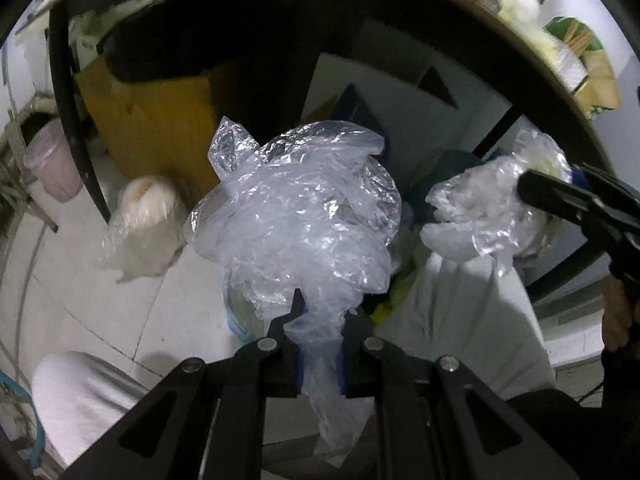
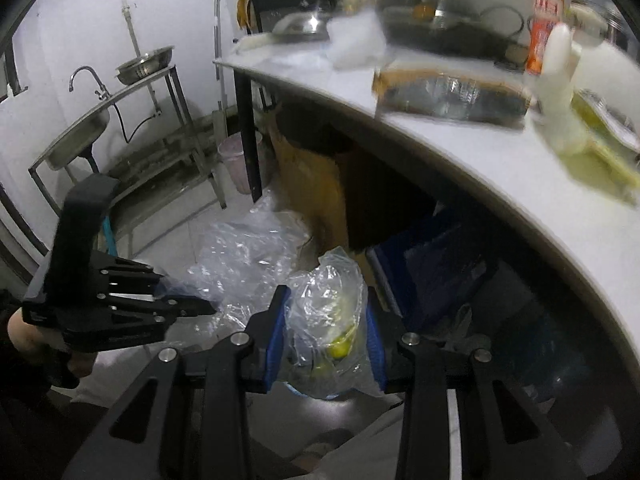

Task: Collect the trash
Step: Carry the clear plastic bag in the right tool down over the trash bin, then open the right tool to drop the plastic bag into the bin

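Observation:
In the left wrist view my left gripper (image 1: 322, 320) is shut on the tail of a big crumpled clear plastic sheet (image 1: 304, 216), which billows above the fingers. At the right edge my right gripper (image 1: 552, 184) grips a small clear bag (image 1: 480, 208). In the right wrist view the right gripper (image 2: 326, 300) has its blue pads pressed on that small clear bag (image 2: 328, 320), which holds yellow-green scraps. At the left of that view a hand holds the left gripper (image 2: 200, 308) with the crumpled plastic (image 2: 240, 264). Both grippers hang below the counter edge, over the floor.
A round container with a blue rim (image 1: 240, 320) sits just beneath the held plastic. A white counter (image 2: 480, 168) crowded with bottles curves overhead at the right. Cardboard (image 2: 312, 184), a blue crate (image 2: 432, 264) and a pink bin (image 2: 236, 160) stand under it. A steel sink stand (image 2: 80, 128) is at the far left.

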Motion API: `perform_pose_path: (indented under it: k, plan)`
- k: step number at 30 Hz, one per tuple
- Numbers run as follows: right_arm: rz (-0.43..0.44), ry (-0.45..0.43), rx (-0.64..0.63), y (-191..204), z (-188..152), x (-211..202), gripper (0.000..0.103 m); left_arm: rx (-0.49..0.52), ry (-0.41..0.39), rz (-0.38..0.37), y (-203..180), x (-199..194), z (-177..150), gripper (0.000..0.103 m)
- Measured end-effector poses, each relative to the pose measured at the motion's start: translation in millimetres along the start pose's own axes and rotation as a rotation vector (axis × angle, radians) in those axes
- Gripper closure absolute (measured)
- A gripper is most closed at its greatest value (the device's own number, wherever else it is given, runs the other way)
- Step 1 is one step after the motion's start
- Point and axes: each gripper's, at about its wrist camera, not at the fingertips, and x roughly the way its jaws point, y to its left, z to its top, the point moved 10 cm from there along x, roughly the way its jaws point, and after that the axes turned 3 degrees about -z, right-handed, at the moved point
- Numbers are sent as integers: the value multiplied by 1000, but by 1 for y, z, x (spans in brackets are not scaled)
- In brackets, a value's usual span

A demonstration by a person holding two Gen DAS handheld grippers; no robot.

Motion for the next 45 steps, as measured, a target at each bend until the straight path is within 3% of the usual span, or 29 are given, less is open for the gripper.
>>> perform_pose_path:
  k: [15,18,20,22,24,33,45]
  plan:
    - [15,113,105,-39,-32,55,70,-31,182,1,2,78,-7,92]
    - [14,124,122,-47,-35,61,70,-33,215,15,4,92,-8,85]
    - [10,129,128,-49,-39,63,70,-38,225,19,6,99,-6,73]
    - [7,135,133,-53,-42,64,70,-41,224,26,7,102,-4,58]
    - [4,137,135,-54,-45,64,70,-47,225,25,7,103,-2,56]
    - [-1,150,115,-48,-44,71,70,-87,195,33,22,93,-5,55]
    - [36,206,7,5,-27,106,70,-209,115,52,79,56,-16,55]
